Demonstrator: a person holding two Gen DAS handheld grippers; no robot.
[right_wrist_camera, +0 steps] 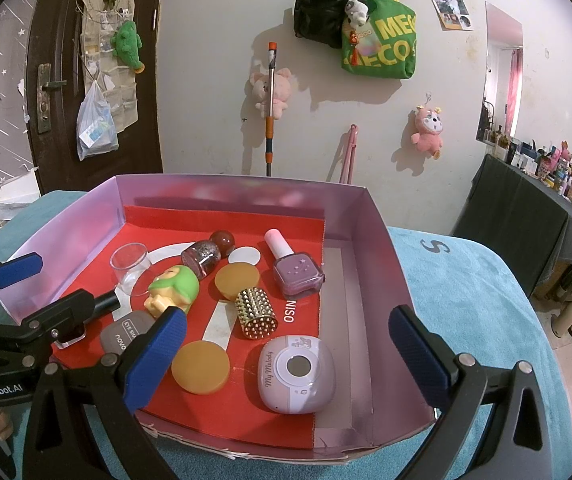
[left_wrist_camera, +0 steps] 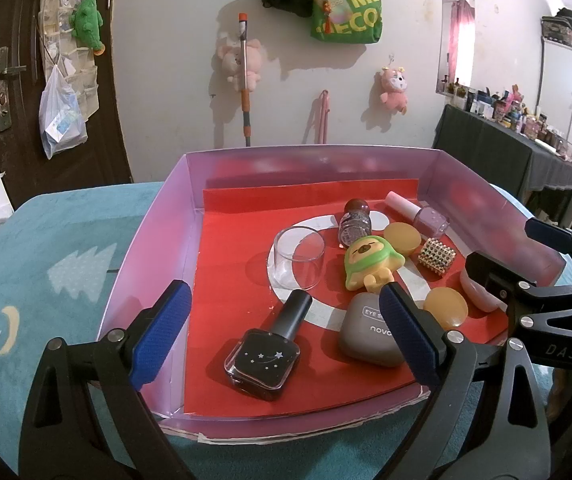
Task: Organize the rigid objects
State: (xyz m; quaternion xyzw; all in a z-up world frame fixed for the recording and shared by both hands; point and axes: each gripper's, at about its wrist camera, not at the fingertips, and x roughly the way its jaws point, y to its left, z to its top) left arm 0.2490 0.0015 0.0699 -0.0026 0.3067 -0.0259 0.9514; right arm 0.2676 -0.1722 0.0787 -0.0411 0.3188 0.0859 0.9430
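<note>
A pink box (left_wrist_camera: 154, 232) with a red liner holds several small items. In the left wrist view my left gripper (left_wrist_camera: 286, 340) is open over the box's near edge, above a black nail polish bottle (left_wrist_camera: 264, 356) and a grey eyeshadow case (left_wrist_camera: 370, 336). A clear cup (left_wrist_camera: 300, 258), a green toy figure (left_wrist_camera: 370, 264), two amber discs (left_wrist_camera: 446, 306) and a gold studded piece (left_wrist_camera: 437, 258) lie beyond. In the right wrist view my right gripper (right_wrist_camera: 286, 360) is open and empty above a lilac My Melody case (right_wrist_camera: 296, 374) and an amber disc (right_wrist_camera: 201, 366). A lilac polish bottle (right_wrist_camera: 296, 272) lies further in.
The box (right_wrist_camera: 386, 256) sits on a teal towel-covered table (right_wrist_camera: 466, 300). A glitter polish bottle (right_wrist_camera: 206, 256) lies at the back of the box. A wall with hanging bags and plush toys is behind. A dark dresser (right_wrist_camera: 526, 216) with many bottles stands right.
</note>
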